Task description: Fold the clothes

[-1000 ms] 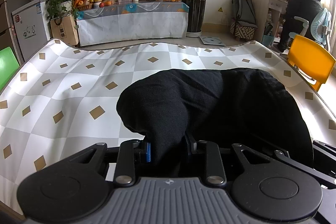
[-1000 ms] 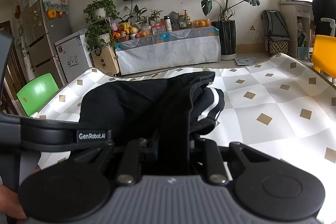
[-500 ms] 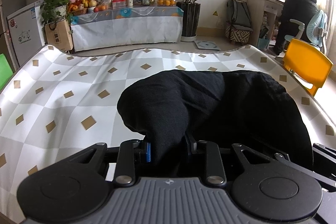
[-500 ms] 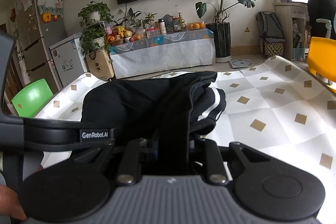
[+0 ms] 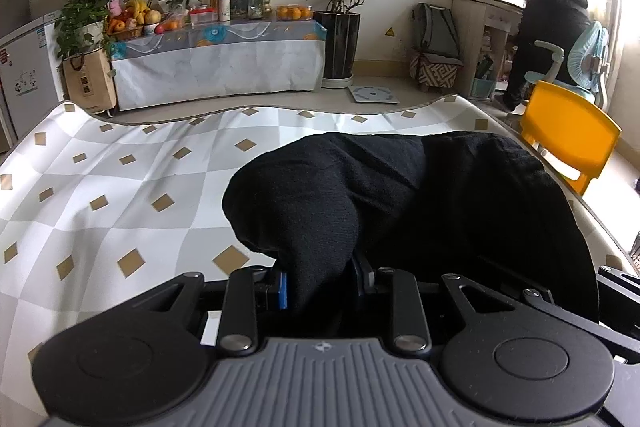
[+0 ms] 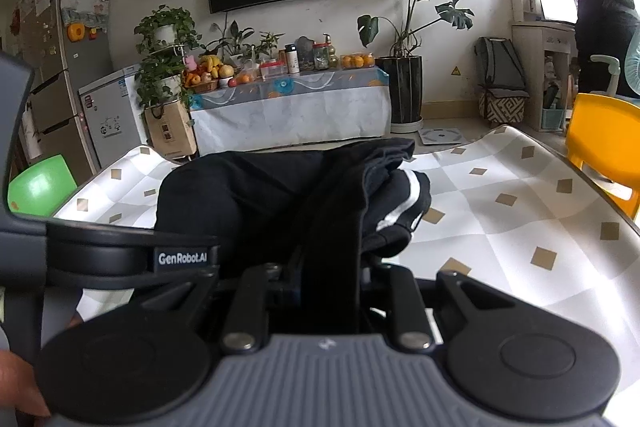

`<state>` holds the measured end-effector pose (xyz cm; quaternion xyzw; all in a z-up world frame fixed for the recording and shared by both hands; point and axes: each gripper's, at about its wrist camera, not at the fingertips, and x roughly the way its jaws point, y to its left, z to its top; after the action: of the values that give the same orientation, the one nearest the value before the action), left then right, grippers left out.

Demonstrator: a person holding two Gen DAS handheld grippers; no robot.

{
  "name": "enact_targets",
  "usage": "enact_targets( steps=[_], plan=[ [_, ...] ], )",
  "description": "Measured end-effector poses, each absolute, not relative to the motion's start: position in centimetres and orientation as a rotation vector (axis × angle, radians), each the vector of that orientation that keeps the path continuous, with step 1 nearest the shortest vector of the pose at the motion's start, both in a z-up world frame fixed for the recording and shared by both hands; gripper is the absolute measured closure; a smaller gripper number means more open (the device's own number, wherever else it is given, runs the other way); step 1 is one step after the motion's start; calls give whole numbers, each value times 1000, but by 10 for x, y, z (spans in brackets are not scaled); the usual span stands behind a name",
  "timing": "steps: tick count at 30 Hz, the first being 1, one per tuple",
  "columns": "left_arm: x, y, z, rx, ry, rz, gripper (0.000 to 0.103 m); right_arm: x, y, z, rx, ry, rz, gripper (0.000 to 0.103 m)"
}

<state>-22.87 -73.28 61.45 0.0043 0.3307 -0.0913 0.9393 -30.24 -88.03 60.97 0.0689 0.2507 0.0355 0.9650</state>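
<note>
A black garment lies bunched on the checked table cover, draped up into both grippers. My left gripper is shut on a thick fold of its black cloth, which hides the fingertips. In the right wrist view the same black garment shows a white stripe on its right side. My right gripper is shut on a dark band of that cloth. The left gripper's body sits close at the left of the right wrist view.
A yellow chair stands at the table's right edge and a green chair at its left. Beyond the far edge are a covered sideboard with fruit, potted plants, and a person standing at a desk.
Both grippers have moved forward over the table and risen slightly, carrying the black garment along. The far table edge and the room behind look closer. Both grips stay the same.
</note>
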Motion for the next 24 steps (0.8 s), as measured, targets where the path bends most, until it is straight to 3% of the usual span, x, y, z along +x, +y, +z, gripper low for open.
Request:
enact_targets(
  steps=[16,24],
  plan=[
    [-207,-781,605,29,706,-261,77,-284,-921,602,162,540,12,85],
    [-190,-803,587,37,751,-278,77,-260,-953,572,225,697,-60,85]
  ],
)
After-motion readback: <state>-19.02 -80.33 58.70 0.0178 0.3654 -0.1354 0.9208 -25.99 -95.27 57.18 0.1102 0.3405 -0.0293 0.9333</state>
